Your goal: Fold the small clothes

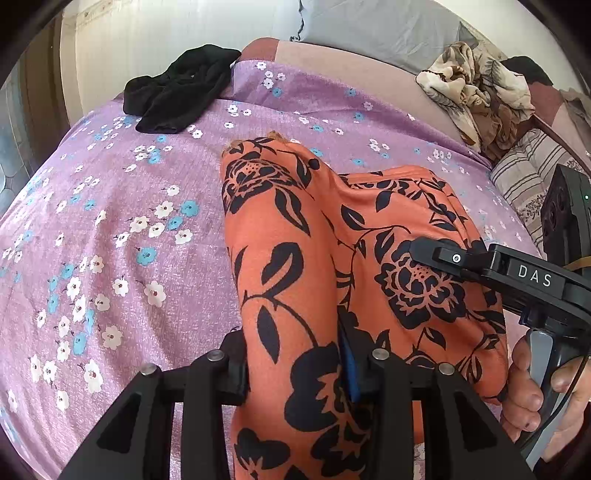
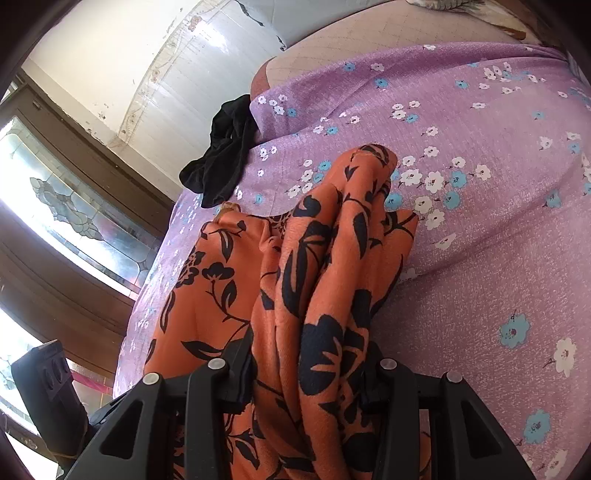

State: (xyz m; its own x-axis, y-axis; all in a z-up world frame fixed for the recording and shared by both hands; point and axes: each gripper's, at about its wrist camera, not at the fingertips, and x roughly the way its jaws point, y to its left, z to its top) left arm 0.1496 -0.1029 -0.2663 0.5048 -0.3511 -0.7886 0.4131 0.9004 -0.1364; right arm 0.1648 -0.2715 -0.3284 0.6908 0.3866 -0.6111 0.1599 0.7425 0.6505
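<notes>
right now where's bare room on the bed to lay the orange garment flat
Widest free patch: the purple sheet left of the orange garment, below the black garment. The sheet is also bare beyond it in the right wrist view. Crowded: the far right, by the patterned pile and striped pillow.

Daylit bedroom, with a bed under a purple sheet [image 1: 122, 206] printed with small white and blue flowers, a bare pinkish-brown mattress [image 1: 369, 70] showing past its far edge and a grey pillow [image 1: 373, 26] behind that. Pale, scuffed wall [image 2: 122, 62] with a faint ornamental border to the left of the bed, beside a dark wooden door frame [image 2: 92, 155] holding leaded patterned glass [image 2: 77, 218] lit brightly from outside. Striped cushion [image 1: 524, 173] at the right edge of the bed, near a crumpled beige leaf-print cloth [image 1: 476, 88].
</notes>
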